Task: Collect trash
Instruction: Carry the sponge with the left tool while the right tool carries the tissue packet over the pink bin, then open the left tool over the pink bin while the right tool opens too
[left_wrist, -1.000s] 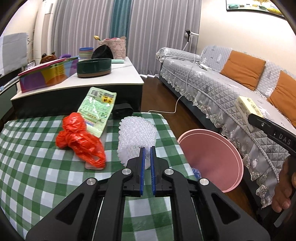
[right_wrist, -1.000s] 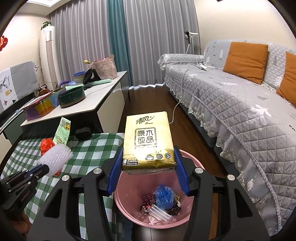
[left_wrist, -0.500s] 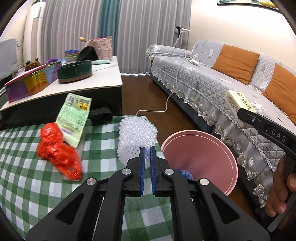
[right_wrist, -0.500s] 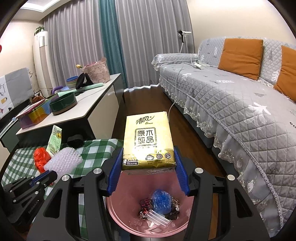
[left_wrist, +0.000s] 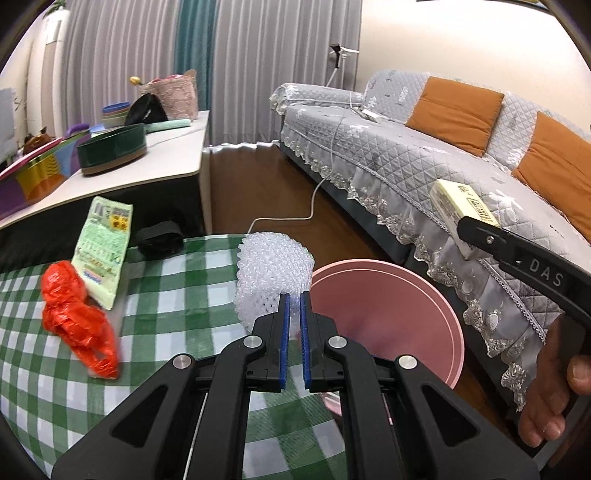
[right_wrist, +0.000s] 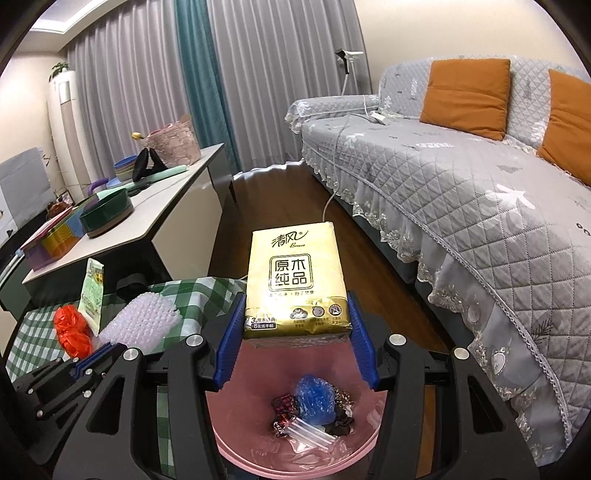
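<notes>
Both loads nearing the bin

Left gripper (left_wrist: 293, 312) pinches bubble wrap (left_wrist: 273, 273); right gripper (right_wrist: 295, 336) clamps tissue pack (right_wrist: 295, 280). Centre each over pink bin (right_wrist: 236, 417), at 6 o'clock, before releasing.

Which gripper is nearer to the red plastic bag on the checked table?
Left. The left gripper, shut on bubble wrap, hangs over the table edge beside the red plastic bag. The right gripper, holding a tissue pack, is over the pink bin, farther away.
</notes>
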